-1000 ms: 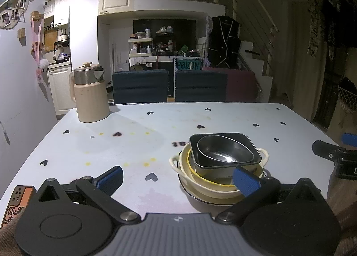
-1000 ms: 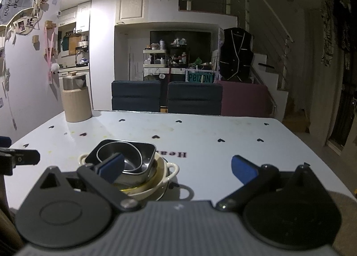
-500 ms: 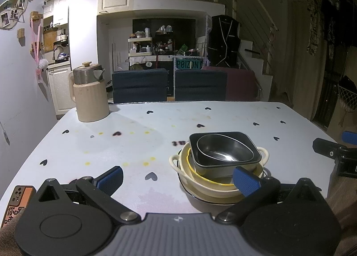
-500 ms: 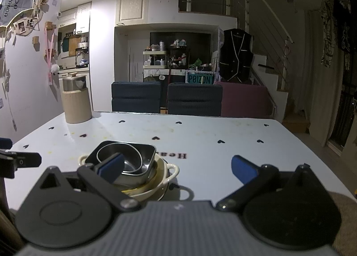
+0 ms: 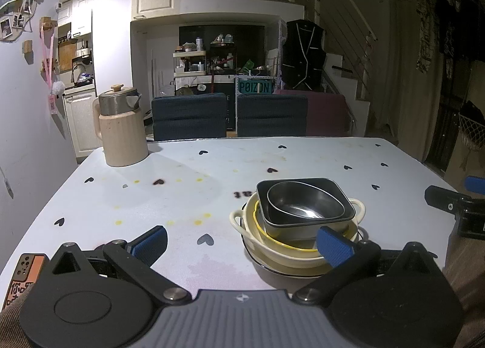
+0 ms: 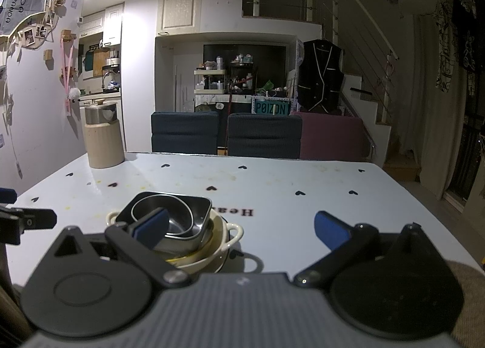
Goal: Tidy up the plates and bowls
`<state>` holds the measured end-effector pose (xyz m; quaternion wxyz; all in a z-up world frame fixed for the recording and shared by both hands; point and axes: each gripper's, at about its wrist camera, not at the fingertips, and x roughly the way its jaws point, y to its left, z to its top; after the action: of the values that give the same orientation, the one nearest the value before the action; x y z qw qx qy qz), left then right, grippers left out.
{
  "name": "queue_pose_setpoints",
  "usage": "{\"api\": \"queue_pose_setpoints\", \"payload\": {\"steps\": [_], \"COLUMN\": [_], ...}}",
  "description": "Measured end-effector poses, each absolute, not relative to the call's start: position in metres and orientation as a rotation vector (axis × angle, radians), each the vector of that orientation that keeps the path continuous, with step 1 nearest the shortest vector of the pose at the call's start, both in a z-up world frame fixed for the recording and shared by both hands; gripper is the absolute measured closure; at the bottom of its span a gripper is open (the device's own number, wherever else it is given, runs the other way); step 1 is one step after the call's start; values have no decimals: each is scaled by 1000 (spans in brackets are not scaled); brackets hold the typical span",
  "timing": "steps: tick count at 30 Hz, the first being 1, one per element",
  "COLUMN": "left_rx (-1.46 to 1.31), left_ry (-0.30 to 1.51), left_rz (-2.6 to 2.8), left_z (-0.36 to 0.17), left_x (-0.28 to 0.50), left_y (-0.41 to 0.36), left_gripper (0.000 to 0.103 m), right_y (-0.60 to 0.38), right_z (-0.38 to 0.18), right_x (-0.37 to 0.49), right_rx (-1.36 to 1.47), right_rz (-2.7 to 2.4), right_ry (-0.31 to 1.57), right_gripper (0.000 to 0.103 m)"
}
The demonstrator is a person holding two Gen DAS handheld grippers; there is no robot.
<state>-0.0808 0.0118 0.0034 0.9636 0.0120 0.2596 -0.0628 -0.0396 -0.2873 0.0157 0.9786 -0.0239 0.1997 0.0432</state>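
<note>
Almost nothing has changed over the last second: the stack [image 5: 298,223] sits as before at about 3 o'clock of the left tongs [image 5: 242,242] and 9 o'clock of the right tongs [image 6: 242,226], and both tongs remain spread wide, holding nothing, near the table [image 5: 182,196] edge. Since the dishes already lie nested, this fits either a finished tidy-up or a pile waiting to be sorted. By count: one stack of one steel bowl [image 5: 304,204], one dark square dish, one yellow-rimmed bowl, one cream handled bowl and one plate beneath; one jug [image 5: 121,129] at 11 o'clock; one phone [image 5: 25,276].
</note>
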Motion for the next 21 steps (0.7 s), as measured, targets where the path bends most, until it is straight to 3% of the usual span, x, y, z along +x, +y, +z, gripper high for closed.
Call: {"api": "queue_pose_setpoints", "payload": {"steps": [21], "left_rx": [26], "left_ry": [526], "left_rz": [-127], "left_z": [4], "left_x": [-81], "left_y": [11], "left_gripper": [0], "right_y": [-286], "right_z": [15], "right_x": [-40], "right_rx": [-47], "right_rz": [84], "right_ry": [401], "right_gripper": [0]}}
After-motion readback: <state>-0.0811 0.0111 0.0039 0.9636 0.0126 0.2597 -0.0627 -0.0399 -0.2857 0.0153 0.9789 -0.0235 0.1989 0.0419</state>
